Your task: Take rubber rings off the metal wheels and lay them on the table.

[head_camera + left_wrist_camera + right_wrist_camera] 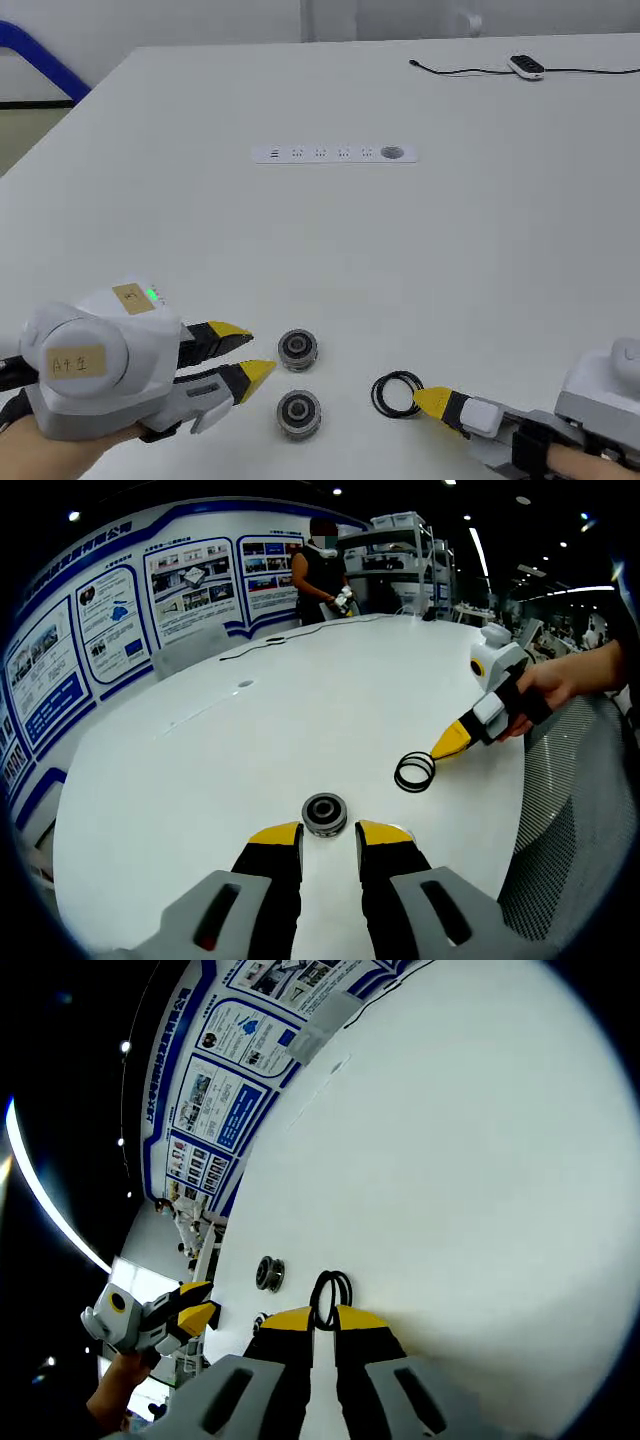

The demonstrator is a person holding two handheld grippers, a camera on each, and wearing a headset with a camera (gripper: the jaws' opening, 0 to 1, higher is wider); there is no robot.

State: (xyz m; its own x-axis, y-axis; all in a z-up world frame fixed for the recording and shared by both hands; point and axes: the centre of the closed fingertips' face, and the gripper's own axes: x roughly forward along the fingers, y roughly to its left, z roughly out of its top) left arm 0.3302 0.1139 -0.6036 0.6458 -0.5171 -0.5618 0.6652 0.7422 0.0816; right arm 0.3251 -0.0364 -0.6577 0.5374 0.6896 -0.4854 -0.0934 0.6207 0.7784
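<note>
Two grippers work over a broad white table point(400, 250). The left gripper point(243, 351), white-bodied with yellow tips, has its jaws partly apart and holds nothing. Its tips sit just beside the farther round metal wheel point(297, 349), which lies straight ahead of them in the left gripper view. The nearer round metal wheel point(299, 412) lies close by, toward the person. Whether either wheel carries a ring is too small to tell. The right gripper point(432, 400) has its jaws all but closed, pinching the thin black rubber rings point(397, 393), whose loops rest on the table apart from both wheels. The step looks like laying them down: part the jaws only once the loops lie flat, then draw straight back so the rubber does not cling and drag
</note>
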